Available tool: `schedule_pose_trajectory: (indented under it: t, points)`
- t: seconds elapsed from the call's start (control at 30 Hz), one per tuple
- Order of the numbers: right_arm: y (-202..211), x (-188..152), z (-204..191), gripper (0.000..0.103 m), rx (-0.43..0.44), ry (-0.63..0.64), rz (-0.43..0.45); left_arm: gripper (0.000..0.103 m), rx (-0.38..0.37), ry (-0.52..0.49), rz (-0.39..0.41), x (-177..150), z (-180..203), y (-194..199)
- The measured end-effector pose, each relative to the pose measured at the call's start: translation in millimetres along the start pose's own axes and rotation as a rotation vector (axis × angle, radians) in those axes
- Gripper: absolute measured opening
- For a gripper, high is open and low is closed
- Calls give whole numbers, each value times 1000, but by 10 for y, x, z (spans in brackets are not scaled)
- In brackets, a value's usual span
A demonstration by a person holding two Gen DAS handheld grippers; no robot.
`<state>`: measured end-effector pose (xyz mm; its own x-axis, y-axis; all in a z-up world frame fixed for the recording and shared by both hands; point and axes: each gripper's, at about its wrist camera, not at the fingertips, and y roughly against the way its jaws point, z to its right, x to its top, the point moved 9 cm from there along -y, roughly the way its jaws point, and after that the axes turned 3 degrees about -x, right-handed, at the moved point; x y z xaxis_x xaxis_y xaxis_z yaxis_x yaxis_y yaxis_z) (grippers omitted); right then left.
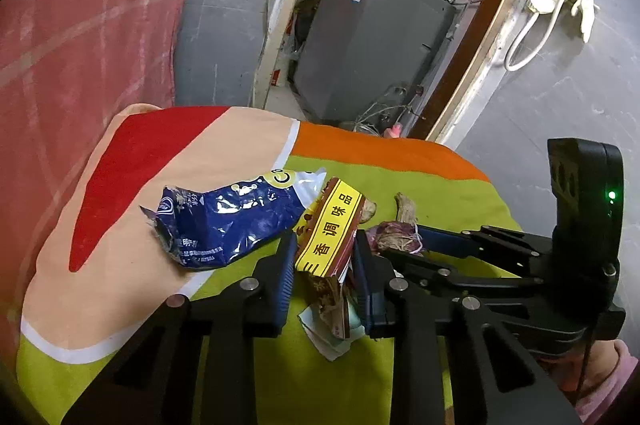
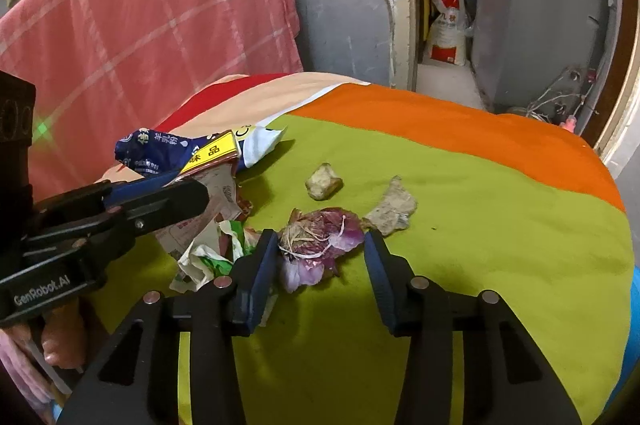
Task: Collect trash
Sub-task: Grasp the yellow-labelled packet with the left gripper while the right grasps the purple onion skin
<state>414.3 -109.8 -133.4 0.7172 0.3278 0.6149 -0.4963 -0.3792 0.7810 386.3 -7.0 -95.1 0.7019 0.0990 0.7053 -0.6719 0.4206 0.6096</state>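
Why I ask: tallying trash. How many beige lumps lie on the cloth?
2: one lump beyond the purple peel, a flatter lump to its right. Wrappers may hide more.

Even indoor light, soft shadows under tongs; fisheye bending, dark vignette at corners; sharp focus.

The left hand-held gripper (image 1: 325,267) is angled downward, its blue pads (image 1: 285,277) pressed on a seasoning packet (image 1: 329,233). The right hand-held gripper (image 2: 320,265) is tilted steeply down, its jaws set apart around a purple scrap (image 2: 316,241), the right pad clear of it.
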Motion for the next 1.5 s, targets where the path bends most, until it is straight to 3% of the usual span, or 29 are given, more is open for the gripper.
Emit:
schedule_pose_trajectory:
  t: [0.37,0.73,1.13,1.5]
  points:
    - [37,5,-21,38,14,-6,18,22,30,11,31,-47,26,114]
    - [553,-31,-41,37,-15,-3,187,22,57,-12,144,-31,199,415]
    - [1395,-87,297,37,-93,-64,431,22,21,-126,264,143,875,593]
    - [2372,-308,910,38,-304,-102,617,22,-113,-209,314,218,1882,445]
